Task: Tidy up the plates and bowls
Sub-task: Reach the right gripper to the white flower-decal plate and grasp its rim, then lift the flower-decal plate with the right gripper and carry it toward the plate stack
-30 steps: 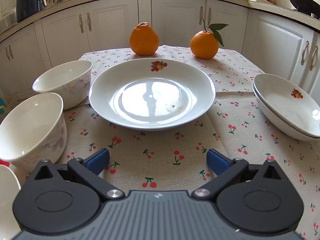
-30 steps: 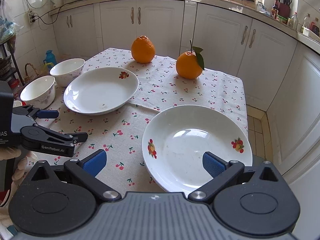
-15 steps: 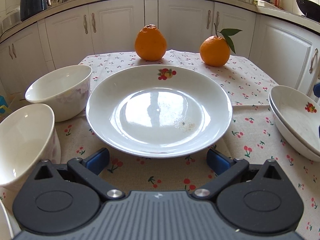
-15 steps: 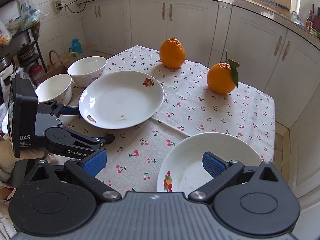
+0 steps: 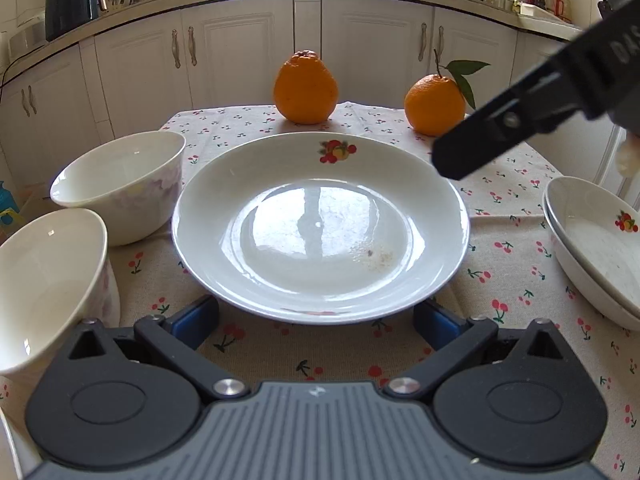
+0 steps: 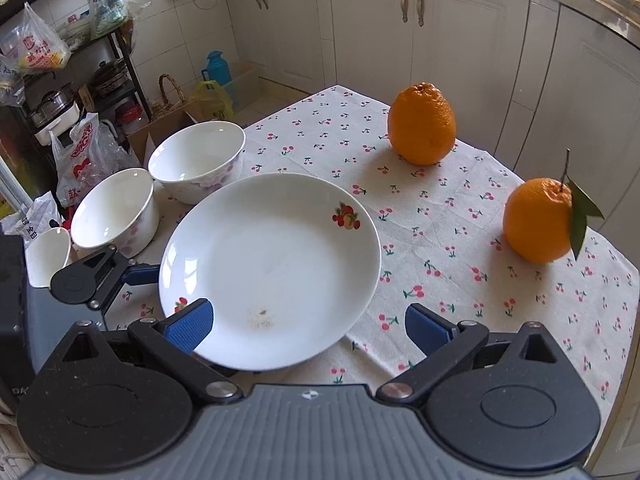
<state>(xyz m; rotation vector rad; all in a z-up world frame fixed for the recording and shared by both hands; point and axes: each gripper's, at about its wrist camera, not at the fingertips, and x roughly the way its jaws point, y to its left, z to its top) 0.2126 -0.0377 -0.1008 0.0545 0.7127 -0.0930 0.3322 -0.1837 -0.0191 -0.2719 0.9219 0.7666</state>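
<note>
The left tool (image 5: pixel 316 316) is spread wide, its blue pads flanking the near rim of a white plate (image 5: pixel 320 228) on the cherry-print table (image 5: pixel 500 276). The right tool (image 6: pixel 308 326) is likewise wide open, empty, over that plate. Two bowls (image 5: pixel 120 184) are seen left, stacked plates (image 5: pixel 596 240) right.

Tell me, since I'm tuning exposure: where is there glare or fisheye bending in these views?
Left wrist view: window glare fills the well of the plate, and the cabinets bow into a curve. Right wrist view: the same plate looks matte, and the cabinet lines lean outward.
</note>
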